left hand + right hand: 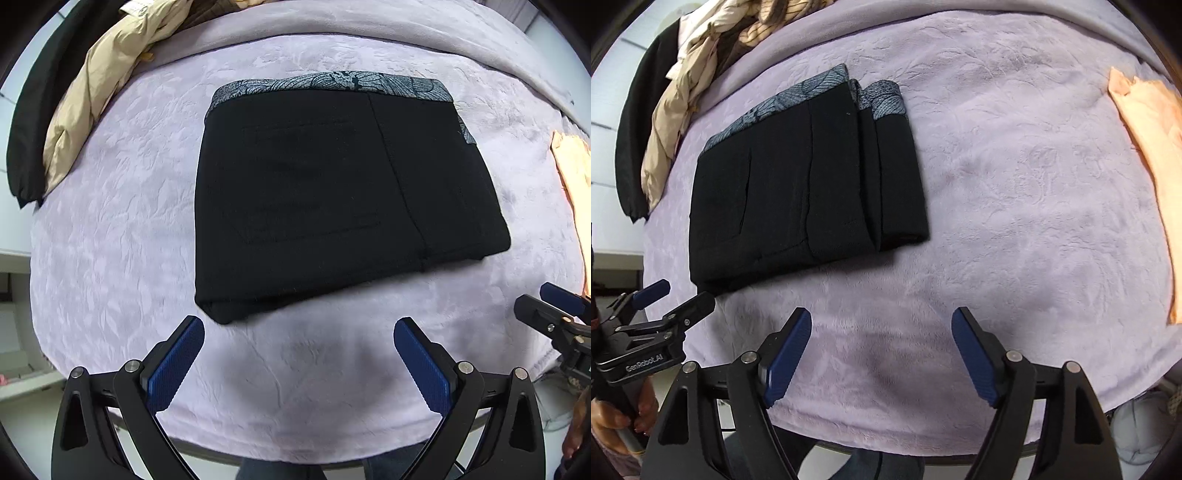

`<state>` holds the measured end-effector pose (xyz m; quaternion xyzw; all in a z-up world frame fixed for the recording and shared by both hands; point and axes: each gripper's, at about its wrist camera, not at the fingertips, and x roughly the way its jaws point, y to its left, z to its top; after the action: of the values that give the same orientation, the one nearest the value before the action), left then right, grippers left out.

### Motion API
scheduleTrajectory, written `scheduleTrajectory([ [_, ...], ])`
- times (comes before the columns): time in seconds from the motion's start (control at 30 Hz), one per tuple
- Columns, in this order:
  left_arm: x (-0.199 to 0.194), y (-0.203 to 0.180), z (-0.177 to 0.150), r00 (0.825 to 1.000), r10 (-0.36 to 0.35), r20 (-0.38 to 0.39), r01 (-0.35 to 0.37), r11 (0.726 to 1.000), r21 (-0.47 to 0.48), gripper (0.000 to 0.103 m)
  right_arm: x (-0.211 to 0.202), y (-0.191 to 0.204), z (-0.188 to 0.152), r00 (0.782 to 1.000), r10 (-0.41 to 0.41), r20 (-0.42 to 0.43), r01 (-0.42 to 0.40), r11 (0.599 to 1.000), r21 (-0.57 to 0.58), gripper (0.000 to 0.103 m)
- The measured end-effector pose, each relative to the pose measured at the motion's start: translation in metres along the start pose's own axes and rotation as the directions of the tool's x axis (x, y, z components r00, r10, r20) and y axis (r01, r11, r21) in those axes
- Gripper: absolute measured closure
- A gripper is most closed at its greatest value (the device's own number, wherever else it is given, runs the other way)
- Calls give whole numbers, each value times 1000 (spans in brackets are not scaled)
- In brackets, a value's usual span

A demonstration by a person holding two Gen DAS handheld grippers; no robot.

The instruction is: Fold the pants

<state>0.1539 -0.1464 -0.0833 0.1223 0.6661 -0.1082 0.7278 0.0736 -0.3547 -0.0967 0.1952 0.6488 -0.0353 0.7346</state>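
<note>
Hovering over the near edge of the tabletop [110, 258], both tongs sit wide apart and hold nothing. The left tongs [299, 363] hang just short of the pants [332, 192], blue pads [177, 365] splayed w/ lilac blanket [1015, 184] showing between them. The right tongs [881, 354] are also spread, over bare blanket, w/ the pants off to their left.

The pants lie near the middle of the blanket as a compact black rectangle, several layers stacked, grey patterned waistband [332, 83] on the far side. In the right wrist view the layered edges show stepped along the right side, not quite flush. Neither tongs touches the fabric.

Judgement: the folding looks done or v. nearly done; this reads as the release/pull-back stage, not a mid-fold. If anything is left, it's a tidy-up: nudging the stepped right edge square, or pressing the bundle flat. That'd call for a light touch from the side so the stack doesn't slide or open up.

Off to the sides, not part of the job: a beige jacket [92, 110] and a dark garment [33, 122] at far left, a peach cloth [1145, 166] at far right
</note>
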Motion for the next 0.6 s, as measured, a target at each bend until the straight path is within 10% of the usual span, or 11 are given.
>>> scheduleTrajectory([
  [0.6,-41,-7,-16,996,65,60,-60,995,-74,0,-29,9,-4,996,-80,35,85,978,-192,11],
])
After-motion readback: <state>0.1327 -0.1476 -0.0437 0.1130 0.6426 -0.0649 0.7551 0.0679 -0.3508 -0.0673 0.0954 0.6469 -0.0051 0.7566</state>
